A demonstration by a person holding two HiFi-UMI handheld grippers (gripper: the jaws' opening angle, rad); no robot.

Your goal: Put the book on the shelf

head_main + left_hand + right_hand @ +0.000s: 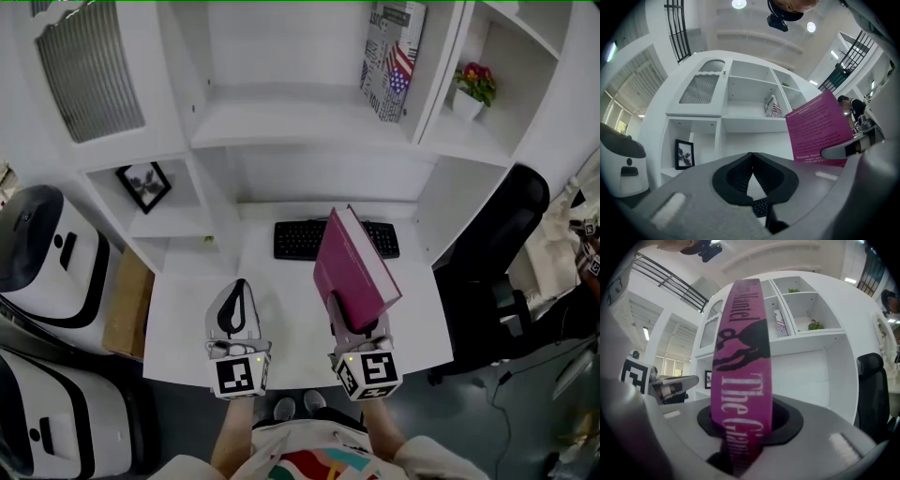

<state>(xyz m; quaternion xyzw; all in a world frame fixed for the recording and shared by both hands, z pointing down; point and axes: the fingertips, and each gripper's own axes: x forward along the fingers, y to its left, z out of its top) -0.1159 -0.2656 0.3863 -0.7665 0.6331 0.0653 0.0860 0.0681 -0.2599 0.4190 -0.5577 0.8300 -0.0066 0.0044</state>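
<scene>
Right gripper (356,328) clamped a magenta book (352,267).
The book rose tilted from its jaws; the left gripper (238,292) alongside was pinched together, empty.

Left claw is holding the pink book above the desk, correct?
No, the right claw holds the pink book above the desk. The right gripper view shows the book's spine clamped between its jaws; the left claw is shut with nothing in it.

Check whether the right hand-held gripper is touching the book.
Touching. In the right gripper view the right hand-held gripper has its jaws closed on the book at its spine, with no gap on either side.
</scene>
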